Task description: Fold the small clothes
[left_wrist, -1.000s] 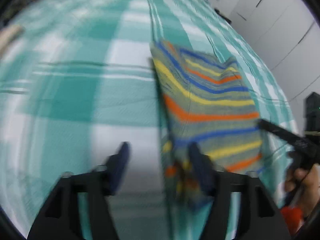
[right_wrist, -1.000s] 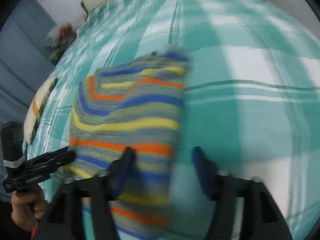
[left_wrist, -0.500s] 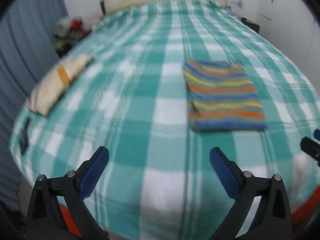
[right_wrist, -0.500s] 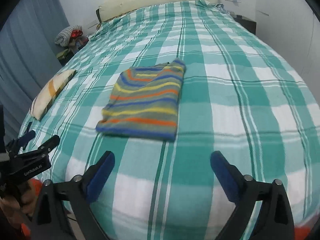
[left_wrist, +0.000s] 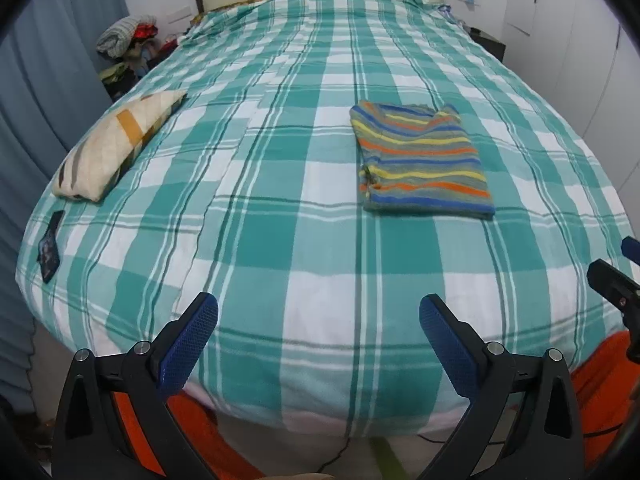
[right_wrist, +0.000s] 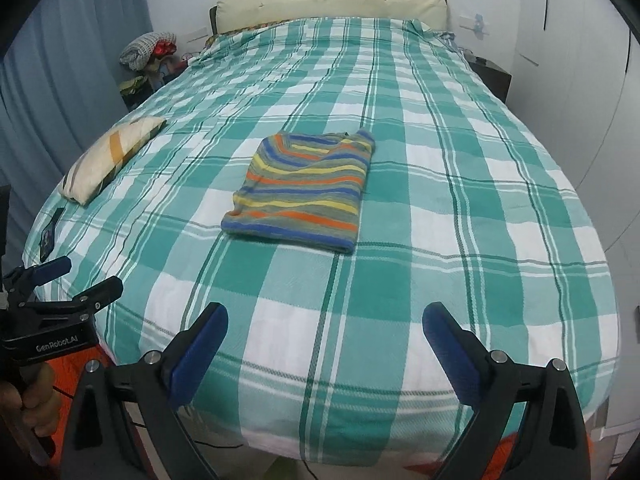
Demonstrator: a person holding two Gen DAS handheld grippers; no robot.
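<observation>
Bed (left_wrist: 320,264) fills both views: teal-and-white plaid cover, lots of bare cover on every side of the garment. Near edge of the mattress curves just past my fingertips; below it the floor strip, with something orange (left_wrist: 600,376) down there, too cut off to identify.

Curtain (right_wrist: 60,80) along the left side, white cupboard doors (right_wrist: 580,80) along the right, cream headboard (right_wrist: 332,0) at the far end. Dark bedside unit (right_wrist: 494,76) by the far right corner, only partly visible.

Folded striped sweater (right_wrist: 304,192) lies flat mid-bed, slightly right of centre in the left wrist view (left_wrist: 420,160), well apart from both grippers. Neat rectangle; its far right corner looks a bit bunched.

Pillow (left_wrist: 116,148) sits on the left edge of the bed, well clear of the sweater. Heap of clothes (left_wrist: 124,36) off the bed by the far left corner, contents hard to make out. Small dark flat item (left_wrist: 50,246) on the near left edge of the cover, maybe a card or patch, can't tell.

My left gripper (left_wrist: 318,336): jaws spread wide, nothing between them, hanging over the near edge. My right gripper (right_wrist: 324,340): same, wide apart and empty. Each shows at the margin of the other's view, cropped. My left hand (right_wrist: 28,396) wraps its handle, bottom left of the right wrist view, partly cut off.
</observation>
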